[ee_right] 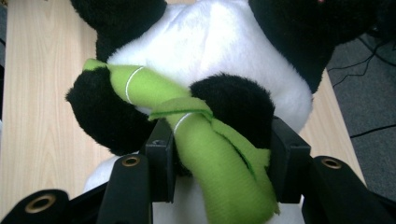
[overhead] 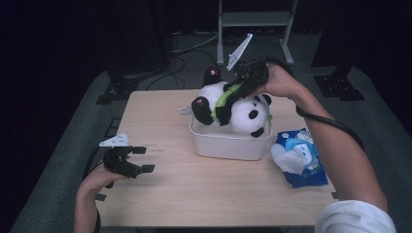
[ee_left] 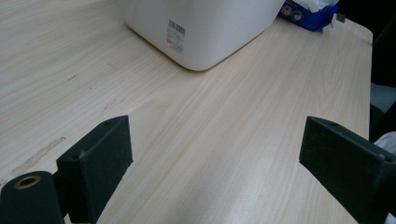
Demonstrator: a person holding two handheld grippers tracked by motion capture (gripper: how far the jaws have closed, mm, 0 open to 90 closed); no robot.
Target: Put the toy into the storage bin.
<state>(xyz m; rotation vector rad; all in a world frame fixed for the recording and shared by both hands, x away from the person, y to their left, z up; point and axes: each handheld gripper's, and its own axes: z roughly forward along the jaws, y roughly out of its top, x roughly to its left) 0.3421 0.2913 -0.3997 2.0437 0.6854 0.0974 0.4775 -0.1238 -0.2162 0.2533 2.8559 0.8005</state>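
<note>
On the bench (overhead: 160,194), in the high view, the right gripper (overhead: 243,85) clamps the plush panda (overhead: 243,114) lying on top of the white tub (overhead: 228,143); the left gripper (overhead: 138,159) waits open near the left edge.

In the left gripper view, its jaws stand wide with nothing between.

In the right gripper view, jaws squeeze the green bamboo (ee_right: 210,154) and black paw (ee_right: 238,112).

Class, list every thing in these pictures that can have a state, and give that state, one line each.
Panda plush toy: lying on its side across the bin's top, gripped.
Green bamboo piece: between the right gripper's jaws.
White bin: upright on the table, no lid.
Wipes pack: lying flat, flap open.
Left gripper: open, holding nothing, low over the table.
Right gripper: shut on the panda plush toy.
</note>
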